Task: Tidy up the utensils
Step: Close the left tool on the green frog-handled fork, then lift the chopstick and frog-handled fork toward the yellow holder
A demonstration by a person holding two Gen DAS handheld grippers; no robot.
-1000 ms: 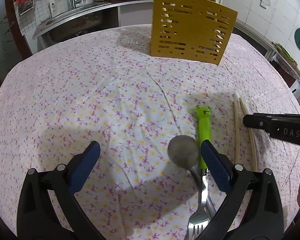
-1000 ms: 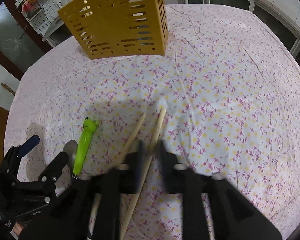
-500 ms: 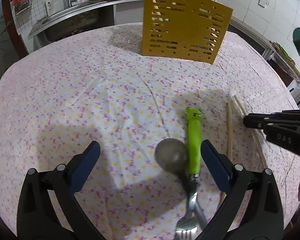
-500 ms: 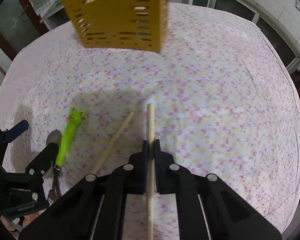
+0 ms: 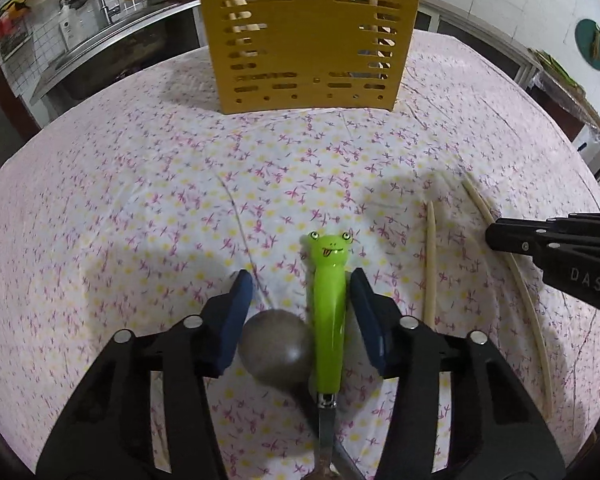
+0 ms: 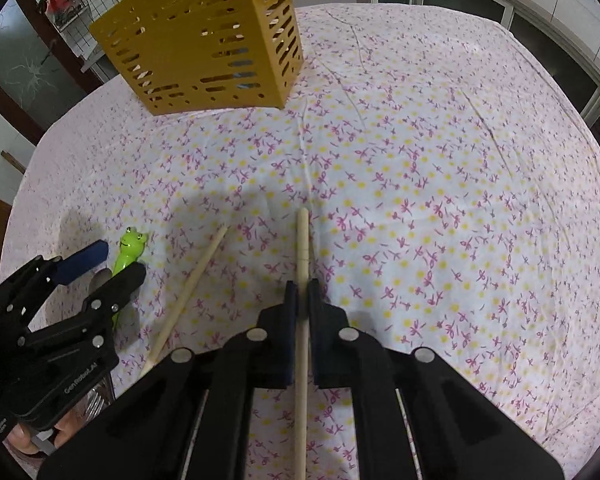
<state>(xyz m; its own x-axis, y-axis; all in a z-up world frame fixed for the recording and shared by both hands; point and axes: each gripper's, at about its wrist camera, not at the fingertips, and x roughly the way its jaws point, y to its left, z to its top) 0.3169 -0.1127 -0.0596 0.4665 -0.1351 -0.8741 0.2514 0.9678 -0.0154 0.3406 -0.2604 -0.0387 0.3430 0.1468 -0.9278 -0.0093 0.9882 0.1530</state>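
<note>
A desk (image 5: pixel 100 200) covered with a white cloth of small pink and yellow flowers stands in a kitchen, with a steel counter behind it. The left hand-held gripper (image 5: pixel 300 316) points down at the near side; its blue pads (image 5: pixel 236 320) are closing, and between them lie the green frog-handled utensil (image 5: pixel 328 312) and the round bowl of a metal spoon (image 5: pixel 276 352). The pads do not press on them yet, as far as I can see. The right hand-held gripper (image 6: pixel 302 296) is pressed together on one chopstick (image 6: pixel 302 248), which runs between its fingers toward the far side. A second chopstick (image 6: pixel 192 284) lies on the cloth just to its left, slanted. Far across the desk stands the yellow slotted utensil holder (image 5: pixel 308 36), with some sticks visible inside.
</note>
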